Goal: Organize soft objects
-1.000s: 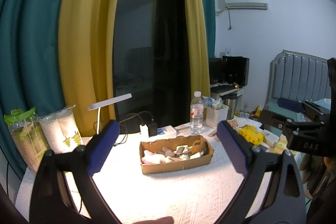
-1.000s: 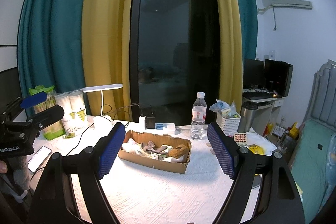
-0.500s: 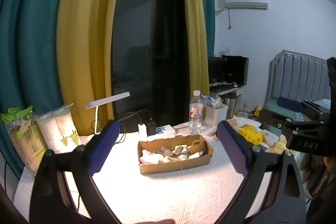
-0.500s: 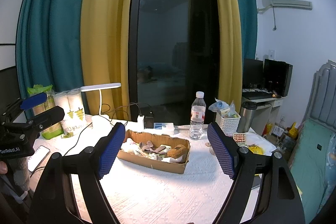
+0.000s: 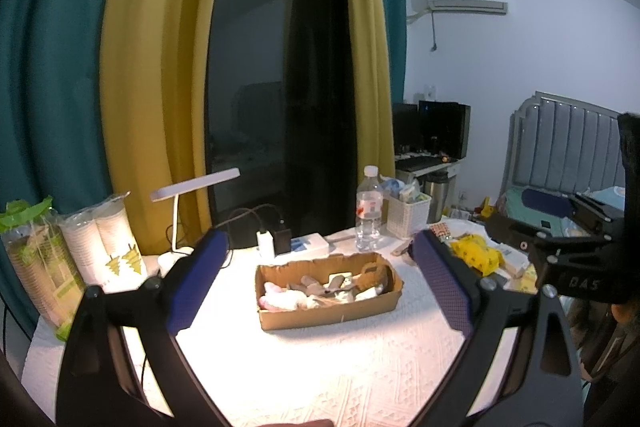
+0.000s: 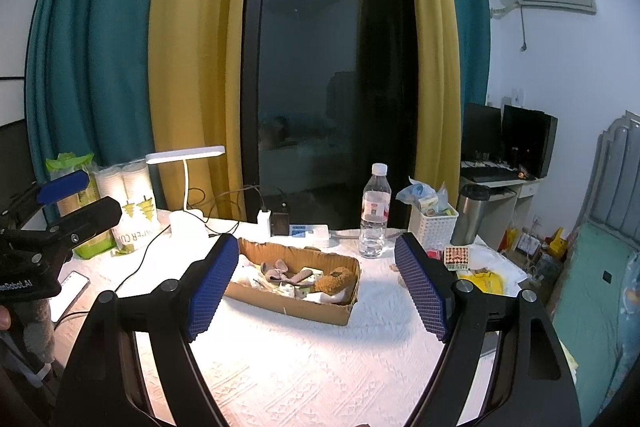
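Observation:
A shallow cardboard box [image 5: 332, 315] sits in the middle of a white textured table cover. It holds several soft items: a pink-white piece [image 5: 280, 301], grey socks [image 6: 280, 271] and a brown plush [image 6: 334, 279]. The box also shows in the right wrist view [image 6: 320, 309]. My left gripper [image 5: 320, 283] is open and empty, held above the table short of the box. My right gripper [image 6: 316, 287] is open and empty, also short of the box. Each gripper shows at the edge of the other's view.
Behind the box stand a water bottle [image 5: 369, 215], a white basket [image 5: 408, 217], a power strip with plugs [image 5: 296, 245] and a desk lamp [image 5: 188, 203]. Sleeves of paper cups [image 5: 100, 243] stand at left. A yellow bag [image 5: 476, 259] lies at right. A phone [image 6: 70, 289] lies at left.
Both grippers have drifted slightly; the box sits a little lower and nearer in both views. Both stay open and empty.

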The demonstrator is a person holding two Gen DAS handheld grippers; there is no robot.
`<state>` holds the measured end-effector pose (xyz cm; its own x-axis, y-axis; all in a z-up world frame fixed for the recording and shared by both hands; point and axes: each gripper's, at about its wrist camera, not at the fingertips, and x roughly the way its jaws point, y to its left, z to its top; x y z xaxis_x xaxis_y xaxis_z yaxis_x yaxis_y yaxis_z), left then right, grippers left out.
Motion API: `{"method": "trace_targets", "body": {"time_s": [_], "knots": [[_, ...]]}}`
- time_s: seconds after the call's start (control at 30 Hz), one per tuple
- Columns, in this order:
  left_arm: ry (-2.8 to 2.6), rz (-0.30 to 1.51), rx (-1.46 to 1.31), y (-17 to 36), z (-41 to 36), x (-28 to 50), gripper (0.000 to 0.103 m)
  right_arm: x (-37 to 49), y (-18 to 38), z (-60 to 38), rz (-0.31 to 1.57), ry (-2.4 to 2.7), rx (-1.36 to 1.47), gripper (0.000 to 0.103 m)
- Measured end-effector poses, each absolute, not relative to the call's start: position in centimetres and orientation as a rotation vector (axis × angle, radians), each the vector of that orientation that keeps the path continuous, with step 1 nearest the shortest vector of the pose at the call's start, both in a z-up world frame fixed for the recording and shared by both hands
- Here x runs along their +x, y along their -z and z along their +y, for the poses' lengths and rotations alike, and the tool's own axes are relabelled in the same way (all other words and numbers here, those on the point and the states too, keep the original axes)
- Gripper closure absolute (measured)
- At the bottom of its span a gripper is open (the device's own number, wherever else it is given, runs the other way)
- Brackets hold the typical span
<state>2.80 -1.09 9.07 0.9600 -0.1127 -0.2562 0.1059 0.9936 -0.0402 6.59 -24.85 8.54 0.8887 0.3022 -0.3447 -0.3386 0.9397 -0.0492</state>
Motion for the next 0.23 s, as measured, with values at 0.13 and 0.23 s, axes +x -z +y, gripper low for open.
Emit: {"method": "trace_targets", "body": {"time_s": [0.13,0.23], "knots": [[0.118,0.263,-0.017,-8.9,-1.3,3.4,0.007,7.2,-8.3,-24.8,0.35,-0.336,-0.113,0.02],[0.12,0.266,-0.007,-8.9,-1.4,4.1,0.007,7.7,-8.2,-24.9,0.352,-0.336,-0.109,0.02]]}}
